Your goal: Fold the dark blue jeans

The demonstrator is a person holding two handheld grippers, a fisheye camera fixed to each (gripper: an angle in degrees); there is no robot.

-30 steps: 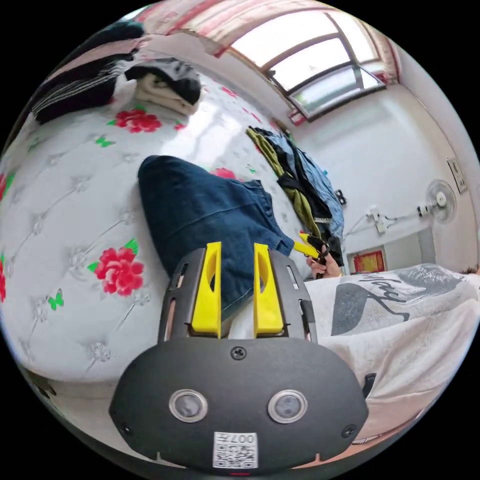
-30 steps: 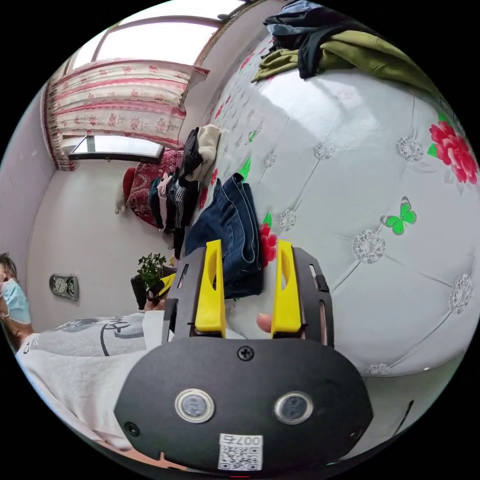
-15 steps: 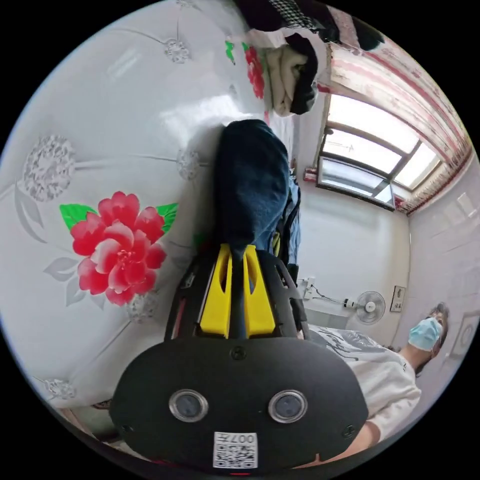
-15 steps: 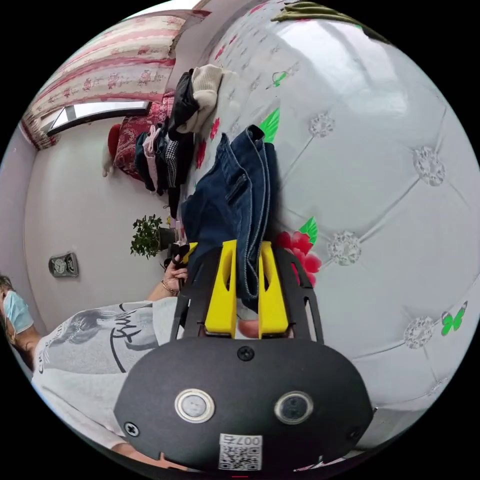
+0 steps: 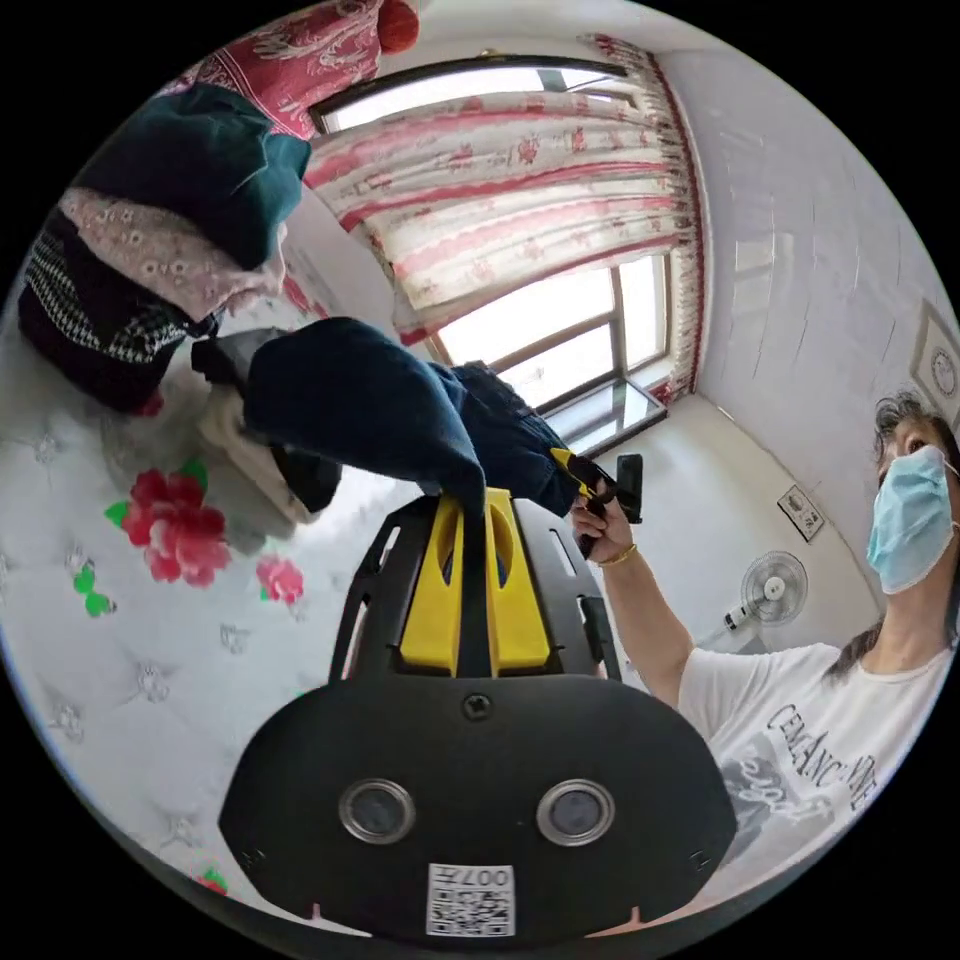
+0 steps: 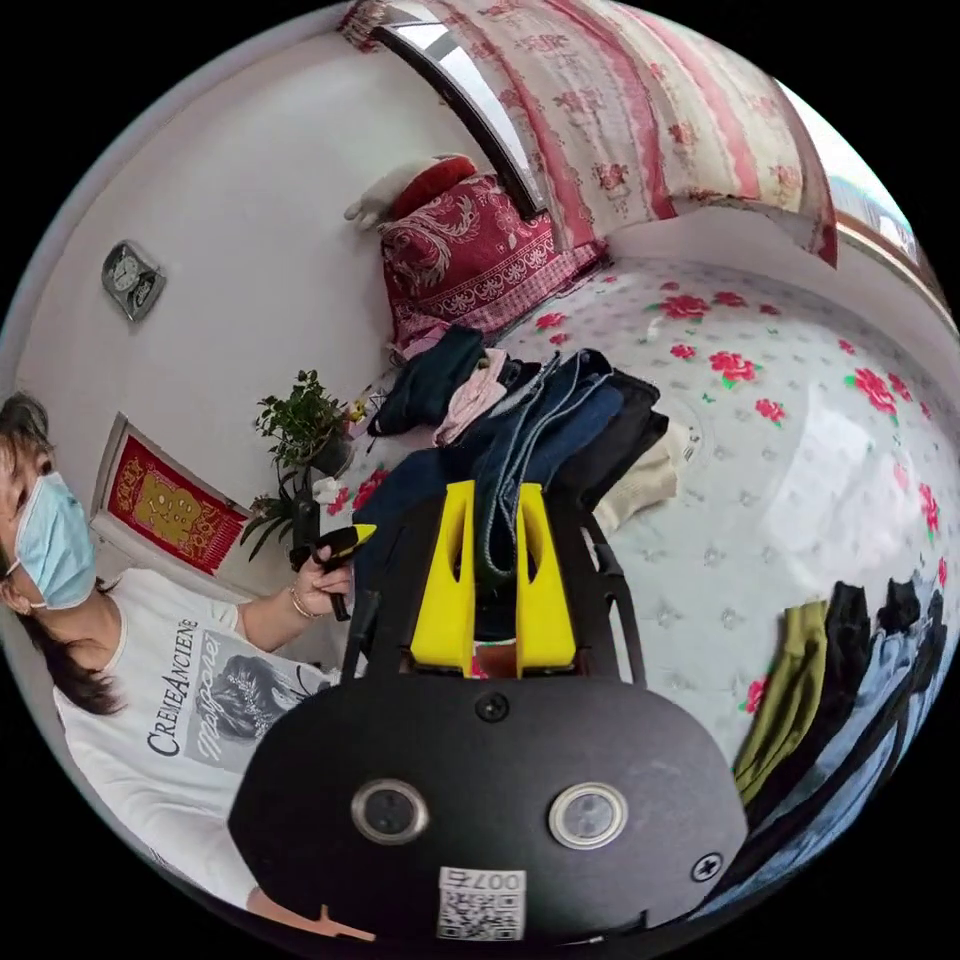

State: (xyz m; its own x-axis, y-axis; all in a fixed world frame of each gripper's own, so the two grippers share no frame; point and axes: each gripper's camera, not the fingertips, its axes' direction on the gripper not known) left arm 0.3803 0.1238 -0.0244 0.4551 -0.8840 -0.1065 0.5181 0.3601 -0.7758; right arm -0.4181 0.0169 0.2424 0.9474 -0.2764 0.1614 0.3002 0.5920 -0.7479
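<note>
With the left claw (image 5: 466, 520) and the right claw (image 6: 494, 540) each pinching the folded dark blue jeans (image 5: 380, 410), lifted above the bed (image 6: 800, 470), both should travel level so the layers do not slide apart.

A flowered white bed (image 6: 800, 480) carries a folded clothes stack (image 6: 470, 385); unfolded garments (image 6: 850, 660) lie apart.
</note>
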